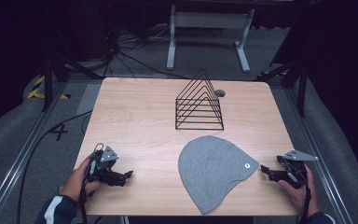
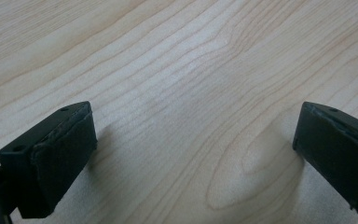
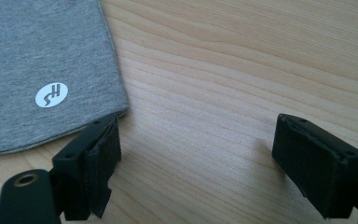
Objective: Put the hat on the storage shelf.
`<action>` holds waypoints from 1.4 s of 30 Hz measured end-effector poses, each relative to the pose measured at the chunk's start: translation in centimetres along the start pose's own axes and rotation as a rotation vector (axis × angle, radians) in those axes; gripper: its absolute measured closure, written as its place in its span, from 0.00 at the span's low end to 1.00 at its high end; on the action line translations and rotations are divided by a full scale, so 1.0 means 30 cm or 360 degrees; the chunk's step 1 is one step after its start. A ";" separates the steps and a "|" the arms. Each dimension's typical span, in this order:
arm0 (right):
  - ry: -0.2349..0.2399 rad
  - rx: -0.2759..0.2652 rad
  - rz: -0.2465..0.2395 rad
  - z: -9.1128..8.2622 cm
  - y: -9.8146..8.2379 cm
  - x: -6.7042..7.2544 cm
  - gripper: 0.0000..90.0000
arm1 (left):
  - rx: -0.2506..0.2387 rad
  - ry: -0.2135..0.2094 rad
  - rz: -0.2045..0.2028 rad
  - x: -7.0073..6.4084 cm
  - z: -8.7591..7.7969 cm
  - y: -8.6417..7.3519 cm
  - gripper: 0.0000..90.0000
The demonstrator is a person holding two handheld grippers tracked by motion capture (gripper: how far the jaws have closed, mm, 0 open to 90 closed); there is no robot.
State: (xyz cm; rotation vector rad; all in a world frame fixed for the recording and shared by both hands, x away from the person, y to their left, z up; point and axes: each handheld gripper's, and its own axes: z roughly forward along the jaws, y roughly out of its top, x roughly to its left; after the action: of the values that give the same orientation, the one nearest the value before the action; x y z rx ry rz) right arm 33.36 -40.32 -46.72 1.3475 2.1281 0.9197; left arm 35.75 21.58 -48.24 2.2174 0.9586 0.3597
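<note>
A grey beanie (image 1: 212,169) lies flat near the table's front right, with a small white round logo (image 1: 246,164) by its right edge. My right gripper (image 1: 264,171) rests just right of it, open, jaws pointing at the hat's hem. In the right gripper view the beanie (image 3: 42,70) fills the upper left, its corner touching the left jaw, and the right gripper (image 3: 196,158) has bare wood between its jaws. A black wire rack (image 1: 199,103) stands behind the hat. My left gripper (image 1: 128,176) sits open at the front left; the left gripper (image 2: 193,154) holds nothing.
The wooden table (image 1: 135,116) has a small round hole (image 1: 220,93) at the back, right of the rack. Metal rails run along both sides of the table. A white stand (image 1: 209,28) and cables sit on the floor beyond.
</note>
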 end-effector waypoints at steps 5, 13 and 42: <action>-0.0001 -0.0001 0.0002 0.002 0.001 0.001 0.17 | -0.0003 -0.0007 0.0006 0.017 0.026 0.030 0.00; -0.0014 -0.0001 0.0011 0.005 0.004 0.005 0.17 | 0.0032 0.0000 -0.0006 0.015 0.030 0.043 0.00; 0.0397 0.0067 -0.0595 0.117 0.281 0.236 0.89 | -0.0090 -0.0618 0.0717 -0.539 0.253 0.386 0.33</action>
State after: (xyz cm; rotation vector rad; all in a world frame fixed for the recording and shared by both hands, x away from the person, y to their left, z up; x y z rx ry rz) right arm 37.88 -30.36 -43.03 0.8403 2.4862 0.9269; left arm 34.48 0.50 -45.55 2.3220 0.2380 0.1405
